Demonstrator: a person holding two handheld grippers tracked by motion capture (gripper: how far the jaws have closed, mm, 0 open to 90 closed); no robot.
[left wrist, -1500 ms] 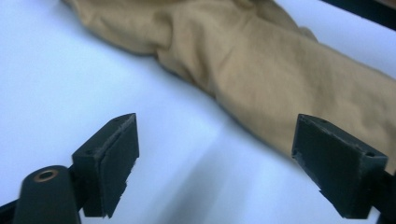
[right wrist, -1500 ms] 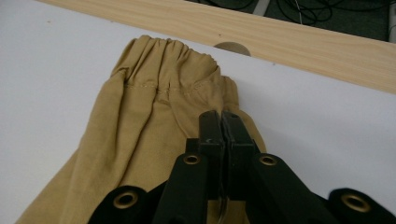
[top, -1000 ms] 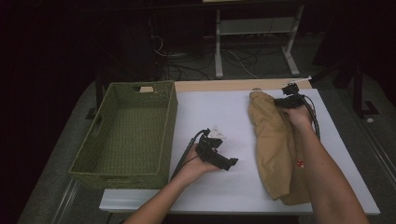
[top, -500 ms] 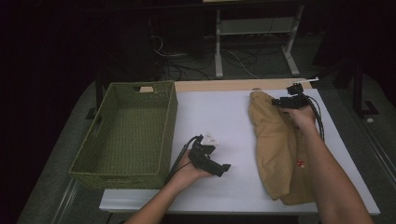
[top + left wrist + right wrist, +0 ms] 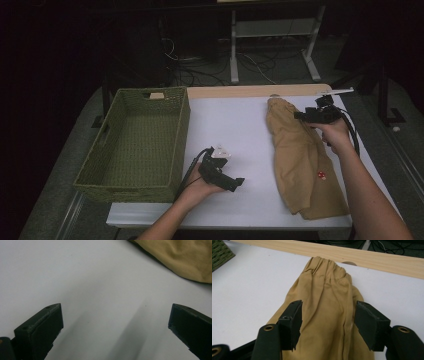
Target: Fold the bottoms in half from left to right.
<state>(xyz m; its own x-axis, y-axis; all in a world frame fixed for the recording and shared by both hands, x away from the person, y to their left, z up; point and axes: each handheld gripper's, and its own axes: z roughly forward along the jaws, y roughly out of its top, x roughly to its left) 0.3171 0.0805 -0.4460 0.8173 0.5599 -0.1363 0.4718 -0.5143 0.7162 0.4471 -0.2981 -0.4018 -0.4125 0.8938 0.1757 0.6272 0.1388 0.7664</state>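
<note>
A tan cloth garment [image 5: 300, 160] lies lengthwise on the right half of the white table [image 5: 240, 125], its gathered end [image 5: 324, 267] toward the far wooden edge. My right gripper [image 5: 306, 116] hovers over that far end. Its jaws have just been opening and now stand apart, with the cloth [image 5: 324, 297] below them, not pinched. My left gripper [image 5: 236, 183] rests low near the table's front edge, left of the garment. It is wide open over bare table [image 5: 100, 290], with a corner of the cloth [image 5: 180, 257] ahead.
A green woven basket [image 5: 182, 135] stands on the table's left side; its corner [image 5: 220, 252] shows in the right gripper view. A wooden strip [image 5: 250, 91] runs along the far edge. Beyond the table are cables and a stand's legs on a dark floor.
The right gripper's jaws have opened off the garment's far end, and the hand has drawn slightly back toward the right. The left hand slid a little toward the front edge.
</note>
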